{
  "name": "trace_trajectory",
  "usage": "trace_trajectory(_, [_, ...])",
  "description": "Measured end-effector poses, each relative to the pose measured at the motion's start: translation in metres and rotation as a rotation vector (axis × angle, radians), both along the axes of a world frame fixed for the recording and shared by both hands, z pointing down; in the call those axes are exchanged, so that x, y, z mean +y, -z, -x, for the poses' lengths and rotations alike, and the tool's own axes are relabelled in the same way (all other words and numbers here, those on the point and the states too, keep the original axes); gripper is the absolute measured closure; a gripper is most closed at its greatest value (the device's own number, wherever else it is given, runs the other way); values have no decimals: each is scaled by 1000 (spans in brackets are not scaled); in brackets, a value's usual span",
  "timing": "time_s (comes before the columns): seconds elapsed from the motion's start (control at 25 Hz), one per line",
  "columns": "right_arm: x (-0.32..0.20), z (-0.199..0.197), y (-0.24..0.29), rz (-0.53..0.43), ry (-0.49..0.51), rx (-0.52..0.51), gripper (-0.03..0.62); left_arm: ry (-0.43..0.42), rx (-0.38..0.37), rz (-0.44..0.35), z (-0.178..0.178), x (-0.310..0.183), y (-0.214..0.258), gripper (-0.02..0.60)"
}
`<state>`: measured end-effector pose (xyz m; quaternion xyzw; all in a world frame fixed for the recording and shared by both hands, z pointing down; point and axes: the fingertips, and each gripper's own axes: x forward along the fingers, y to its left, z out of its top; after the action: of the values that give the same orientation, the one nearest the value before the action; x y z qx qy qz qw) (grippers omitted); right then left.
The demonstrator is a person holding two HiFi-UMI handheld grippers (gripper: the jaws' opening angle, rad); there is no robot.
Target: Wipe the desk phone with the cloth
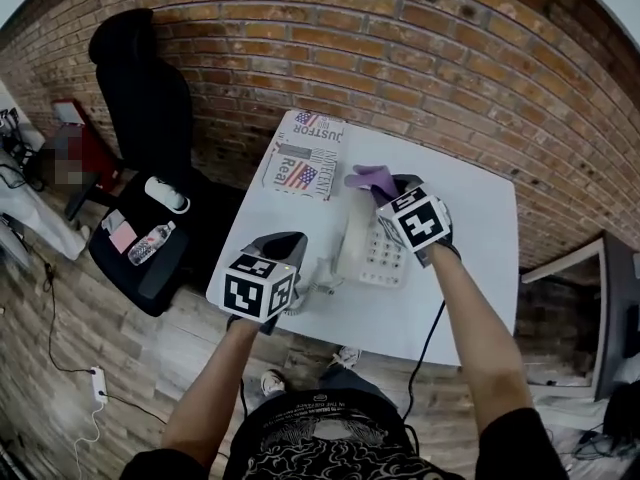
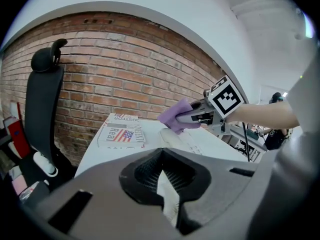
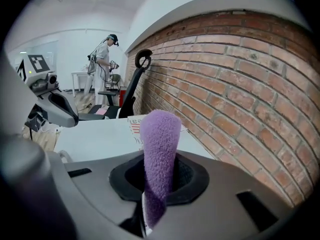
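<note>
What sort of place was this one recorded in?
Probably an office or lab workspace: a white table with a desk phone by a brick wall, a black office chair beside it, another person standing farther back.

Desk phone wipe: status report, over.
Left gripper shut, empty, near the table's front edge. Right gripper shut on purple cloth at desk phone's far end, contact unclear. Printed box beyond, not in the way.
</note>
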<state>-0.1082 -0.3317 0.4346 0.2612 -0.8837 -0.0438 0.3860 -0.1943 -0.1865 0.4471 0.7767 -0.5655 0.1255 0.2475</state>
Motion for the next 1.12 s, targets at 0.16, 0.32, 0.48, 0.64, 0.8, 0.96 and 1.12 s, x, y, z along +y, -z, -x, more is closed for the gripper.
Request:
trace_trajectory(0.16, [0,7,-16,29,44,40,549,21,2,8,4,-3,-4,575])
trace_trajectory(0.32, [8,12,-27,57,85,62,549,23,5,11,4,-5,-6,575])
trace_trajectory(0.48, [16,13,-36,79,86,67,549,14,8,17,3,-4,-9,575])
trace_trajectory(0.64, [24,13,-39,82,76,62,549,10,8,12,6,1,-8,575])
trace_trajectory(0.8, [35,11,-41,86,61,63,549,1,11,11,7,9,-8,575])
trace_trajectory(0.96, [45,10,-43,85,48,60,549,-11,12,3,9,16,-7,575])
trace_trajectory(1.12, [57,9,-43,85,29,56,549,-27,13,-2,9,23,-5,575])
